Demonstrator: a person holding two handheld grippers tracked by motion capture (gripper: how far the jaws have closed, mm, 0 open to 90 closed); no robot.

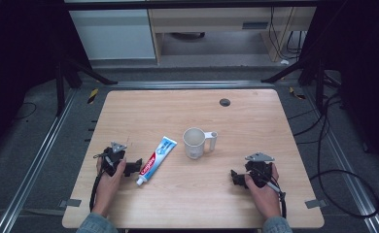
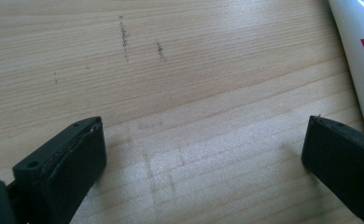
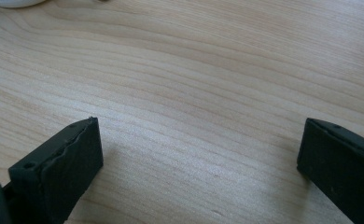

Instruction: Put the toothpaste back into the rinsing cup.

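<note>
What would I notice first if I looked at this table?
Probably the toothpaste tube, lying slanted on the wooden table just beside the left claw. Next to it, near the middle, stands a white cup with its handle pointing right. The right claw rests open near the front, apart from both.
</note>
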